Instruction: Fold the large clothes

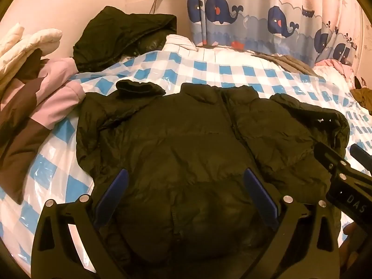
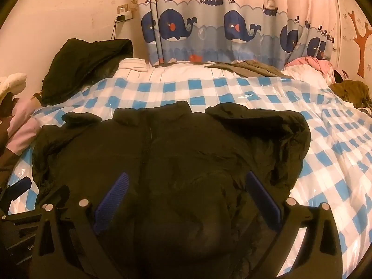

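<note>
A: Checking jacket pose. Black puffer jacket (image 1: 186,139) lies flat on the blue-and-white checked cover (image 1: 209,69), centre frame, collar toward the top, hem at the bottom edge. Long axis runs bottom to top.

B: Sleeves?

A: Both bent in at the shoulders, cuffs near the collar. Fabric quilted, crinkled, slight sheen.

B: Claws?

A: Left gripper (image 1: 186,191) and right gripper (image 2: 186,196) both spread wide over the lower body, nothing clamped. Blue ribbed pads (image 2: 111,200).

A black puffer jacket (image 1: 186,134) lies spread front-up, sleeves bent inward, on the bed.
</note>
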The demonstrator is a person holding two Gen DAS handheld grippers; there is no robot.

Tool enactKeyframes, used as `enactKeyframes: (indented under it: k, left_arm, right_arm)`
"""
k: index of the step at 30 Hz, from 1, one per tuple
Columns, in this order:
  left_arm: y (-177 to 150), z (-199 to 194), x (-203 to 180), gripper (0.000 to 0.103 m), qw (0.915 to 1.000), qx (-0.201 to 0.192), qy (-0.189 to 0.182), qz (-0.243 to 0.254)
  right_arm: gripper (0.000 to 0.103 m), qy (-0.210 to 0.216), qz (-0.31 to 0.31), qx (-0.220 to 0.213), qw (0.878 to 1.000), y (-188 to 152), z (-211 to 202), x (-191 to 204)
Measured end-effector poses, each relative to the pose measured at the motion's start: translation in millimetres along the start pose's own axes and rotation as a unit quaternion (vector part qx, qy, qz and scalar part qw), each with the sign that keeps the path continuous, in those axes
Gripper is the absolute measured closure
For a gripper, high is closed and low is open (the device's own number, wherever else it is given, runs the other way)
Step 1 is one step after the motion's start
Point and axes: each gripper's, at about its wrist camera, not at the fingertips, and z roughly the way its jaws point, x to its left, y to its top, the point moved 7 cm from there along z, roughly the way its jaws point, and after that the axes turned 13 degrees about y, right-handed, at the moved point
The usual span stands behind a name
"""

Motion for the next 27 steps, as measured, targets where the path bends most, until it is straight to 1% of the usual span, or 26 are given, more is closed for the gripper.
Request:
enactKeyframes:
  k: [3, 6, 7, 13, 16, 21, 22, 23, 24, 27]
  left_arm:
    - [-1, 1, 1, 0.008, 1.0, 0.002, 0.001, -0.002]
    - [-7, -1, -1, 0.008, 1.0, 0.002, 0.003, -0.005]
    - [-1, 3, 4, 0.008, 1.0, 0.004, 0.002, -0.006]
    - [-3, 2, 3, 0.008, 0.9999, 0.0, 0.007, -0.008]
    - [-2, 3, 5, 0.008, 0.9999, 0.007, 0.005, -0.007]
    - [-1, 4, 6, 0.008, 0.9999, 0.013, 0.003, -0.007]
    - [0, 3, 7, 0.008, 0.9999, 0.006, 0.001, -0.009]
    - [2, 2, 6, 0.008, 0.9998, -0.016, 0.003, -0.011]
    - [3, 2, 7, 0.008, 0.9996, -0.025, 0.005, -0.01]
    - [3, 2, 7, 0.008, 0.9996, -0.027, 0.003, -0.009]
  right_arm:
    - [0.006, -0.002, 0.002, 0.001, 1.0, 4, -1, -1]
    - [0.006, 0.0, 0.004, 0.008, 1.0, -1, -1, 1]
    - [0.006, 0.0, 0.006, 0.008, 1.0, -1, -2, 1]
    - [0.006, 0.002, 0.0, 0.008, 1.0, -6, 3, -5]
    - [0.006, -0.001, -0.006, -0.007, 1.0, -1, 3, -3]
    - [0.006, -0.004, -0.006, -0.007, 1.0, -6, 5, -2]
    - [0.006, -0.004, -0.004, -0.007, 1.0, -6, 6, -2]
    - [0.006, -0.004, -0.004, -0.005, 1.0, -7, 6, 0]
    - [0.006, -0.003, -0.005, -0.006, 1.0, -5, 5, -1]
    - [0.006, -0.005, -0.013, -0.017, 1.0, -2, 4, -3]
